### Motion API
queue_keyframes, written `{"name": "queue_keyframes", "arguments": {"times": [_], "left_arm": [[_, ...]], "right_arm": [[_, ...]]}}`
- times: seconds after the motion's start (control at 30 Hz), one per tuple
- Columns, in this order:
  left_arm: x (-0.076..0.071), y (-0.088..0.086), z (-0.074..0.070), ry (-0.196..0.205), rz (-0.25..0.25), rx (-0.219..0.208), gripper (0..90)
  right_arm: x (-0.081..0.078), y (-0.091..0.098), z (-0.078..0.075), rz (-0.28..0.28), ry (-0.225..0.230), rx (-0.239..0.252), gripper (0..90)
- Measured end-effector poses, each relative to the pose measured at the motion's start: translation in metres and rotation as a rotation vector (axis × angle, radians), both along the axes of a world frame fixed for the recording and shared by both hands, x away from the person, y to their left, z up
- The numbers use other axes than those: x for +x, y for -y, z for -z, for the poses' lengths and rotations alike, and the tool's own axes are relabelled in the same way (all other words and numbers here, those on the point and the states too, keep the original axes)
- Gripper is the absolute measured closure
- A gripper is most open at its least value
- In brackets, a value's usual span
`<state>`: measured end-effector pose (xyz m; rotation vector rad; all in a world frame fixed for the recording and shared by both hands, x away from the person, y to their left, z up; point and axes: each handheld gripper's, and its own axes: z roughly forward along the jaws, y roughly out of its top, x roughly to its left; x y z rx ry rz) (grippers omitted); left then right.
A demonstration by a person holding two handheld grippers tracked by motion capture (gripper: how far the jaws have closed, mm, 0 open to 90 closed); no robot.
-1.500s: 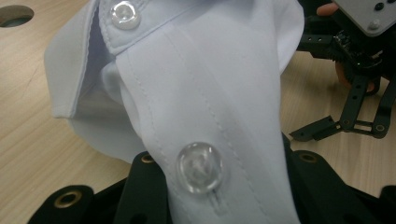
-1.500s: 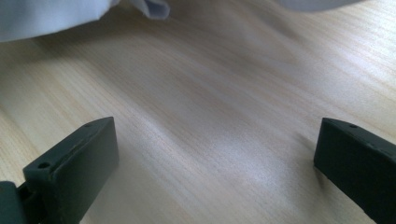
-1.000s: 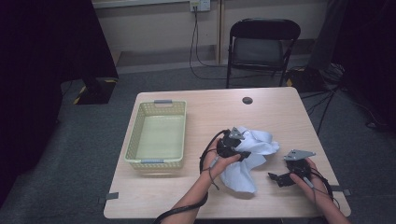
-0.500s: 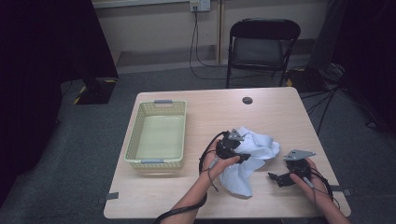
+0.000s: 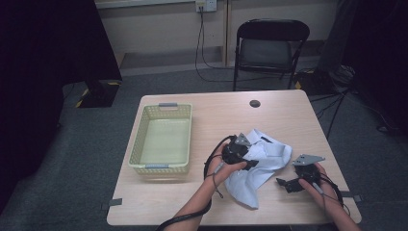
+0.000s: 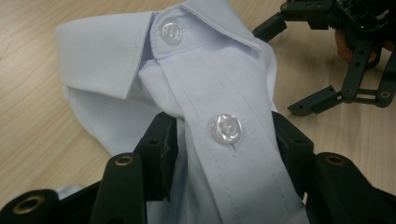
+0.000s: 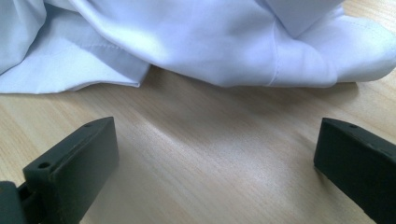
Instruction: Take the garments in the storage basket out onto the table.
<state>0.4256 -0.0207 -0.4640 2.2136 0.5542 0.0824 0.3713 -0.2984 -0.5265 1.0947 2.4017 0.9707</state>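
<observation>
table (image 5: 192, 202) | wicker basket (image 5: 139, 139) at 9 o'clock of shirt | white shirt (image 5: 269, 159) crumpled mid-table | left gripper (image 6: 224, 154) jaws just opening, placket between (lift clear before moving) | right gripper (image 7: 215, 168) spread, empty, at 4 o'clock of shirt

The shirt (image 6: 233, 74) is made of thin, smooth cloth, pale blue-white, with neat stitched seams. Its buttons (image 6: 226, 128) are made of shiny, see-through plastic. The bench (image 7: 210, 154) is topped with light wood, smooth, with a soft shine and fine grain lines. The left tool (image 6: 224, 154) is built from matt black plastic with small brass-coloured metal rings. The basket (image 5: 139, 144) is made of pale yellow plastic mesh.
</observation>
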Motion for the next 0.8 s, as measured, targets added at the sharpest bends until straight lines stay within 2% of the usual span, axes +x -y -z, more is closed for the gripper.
{"name": "queue_keyframes", "arguments": {"times": [0.2,0.43,0.7,0.8], "left_arm": [[-0.001,-0.001,-0.003,0.013,-0.002,-0.005,36.2],[-0.001,-0.005,-0.008,0.005,-0.033,-0.014,9.8],[-0.003,-0.012,-0.015,0.002,-0.03,-0.038,2.6],[-0.004,-0.014,-0.017,0.004,-0.029,-0.026,2.2]], "right_arm": [[0.0,0.0,0.0,0.0,0.0,0.0,0.0],[0.0,0.0,0.0,0.0,0.0,0.0,0.0],[0.0,0.0,0.0,0.0,0.0,0.0,0.0],[0.0,0.0,0.0,0.0,0.0,0.0,0.0]]}}
